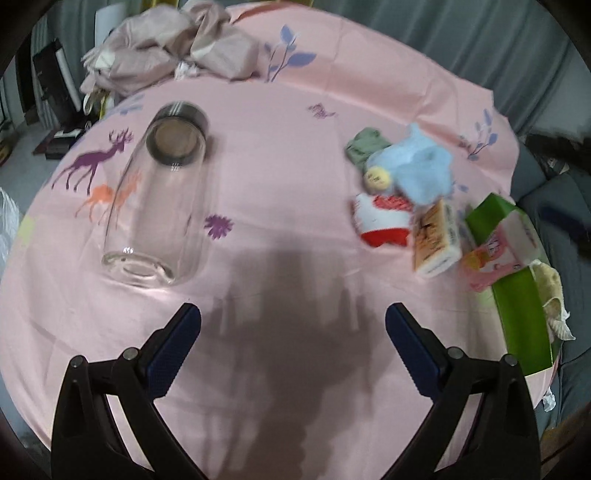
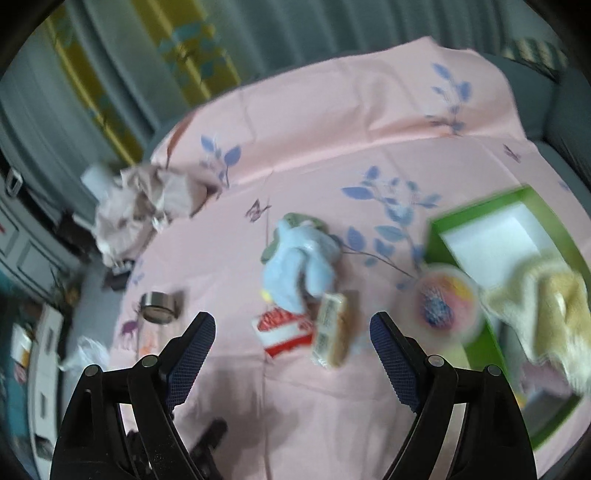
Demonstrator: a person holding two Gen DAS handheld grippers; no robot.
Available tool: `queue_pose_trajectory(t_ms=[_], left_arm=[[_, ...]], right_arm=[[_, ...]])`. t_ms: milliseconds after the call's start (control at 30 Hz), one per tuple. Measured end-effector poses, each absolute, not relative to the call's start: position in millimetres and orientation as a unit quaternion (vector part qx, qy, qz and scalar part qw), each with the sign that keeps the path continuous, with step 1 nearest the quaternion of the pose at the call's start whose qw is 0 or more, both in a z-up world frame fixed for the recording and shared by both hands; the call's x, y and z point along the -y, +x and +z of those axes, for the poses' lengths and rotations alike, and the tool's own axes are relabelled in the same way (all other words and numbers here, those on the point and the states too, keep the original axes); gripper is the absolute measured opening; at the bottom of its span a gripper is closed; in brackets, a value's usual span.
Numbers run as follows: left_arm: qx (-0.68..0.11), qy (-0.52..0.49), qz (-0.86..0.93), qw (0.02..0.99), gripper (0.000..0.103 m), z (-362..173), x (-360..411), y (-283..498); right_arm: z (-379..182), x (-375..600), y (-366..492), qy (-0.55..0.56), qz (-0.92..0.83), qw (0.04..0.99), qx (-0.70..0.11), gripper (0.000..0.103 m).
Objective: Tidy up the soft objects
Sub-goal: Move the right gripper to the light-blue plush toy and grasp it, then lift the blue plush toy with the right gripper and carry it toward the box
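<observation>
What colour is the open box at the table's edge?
Green outside with a white inside, shown best in the right wrist view.

A home living room, by the look of it. A pink printed cloth [image 1: 280,155] covers the table, with grey curtains [image 2: 295,33] behind and a grey sofa [image 1: 554,229] at right.

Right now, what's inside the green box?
A cream fluffy towel is draped over the green box rim, above its bare white floor. Whatever lies beneath the towel is hidden.

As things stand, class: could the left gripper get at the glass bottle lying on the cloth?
Probably yes: the left gripper is open and empty, and only bare pink cloth lies between it and the glass bottle.
</observation>
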State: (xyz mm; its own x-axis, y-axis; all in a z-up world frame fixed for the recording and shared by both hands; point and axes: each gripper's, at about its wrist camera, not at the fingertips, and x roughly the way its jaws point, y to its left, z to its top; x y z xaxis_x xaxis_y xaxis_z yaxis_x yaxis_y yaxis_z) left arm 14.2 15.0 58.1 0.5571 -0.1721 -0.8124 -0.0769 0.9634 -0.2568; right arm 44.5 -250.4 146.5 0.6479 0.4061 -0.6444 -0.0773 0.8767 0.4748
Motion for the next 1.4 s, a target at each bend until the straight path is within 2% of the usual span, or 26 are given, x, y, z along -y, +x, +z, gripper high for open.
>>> queue_pose_trajectory(t_ms=[233,400,467,533,667,733,1067,1400], left_arm=[[-0.471,-0.156,-0.022,0.868,0.1,58,-26,18],[-0.479,-0.175,-0.036,0.859,0.1,57,-33,23],[-0.479,-0.177,-0.032,0.859,0.1,57,-35,24],[-0.48,-0.177,-0.032,0.859,0.1,57,-36,26],[-0.484,-0.181,-0.035,0.856,0.1,55,-37,27],[-0.484,-0.181,-0.034,0.855,0.1,55,-37,27],[-0.481,-0.185,-0.023,0.857,0.1,58,-44,26],[-0.467,-0.188,-0.027,0.864,0.099,74,-54,15]], right_arm=[[132,196,137,0.125,0.071,0.877,-0.458,0.086],[108,183,170,0.098,0.046,0.864,-0.492,0.086],[103,179,175,0.077,0.037,0.865,-0.494,0.079],[96,176,181,0.066,0.035,0.861,-0.504,0.065],[94,179,182,0.074,0.044,0.866,-0.492,0.058],[99,183,180,0.089,0.048,0.87,-0.483,0.047],[159,222,96,0.182,0.126,0.888,-0.404,0.047],[118,217,-12,0.239,0.166,0.855,-0.429,0.047]])
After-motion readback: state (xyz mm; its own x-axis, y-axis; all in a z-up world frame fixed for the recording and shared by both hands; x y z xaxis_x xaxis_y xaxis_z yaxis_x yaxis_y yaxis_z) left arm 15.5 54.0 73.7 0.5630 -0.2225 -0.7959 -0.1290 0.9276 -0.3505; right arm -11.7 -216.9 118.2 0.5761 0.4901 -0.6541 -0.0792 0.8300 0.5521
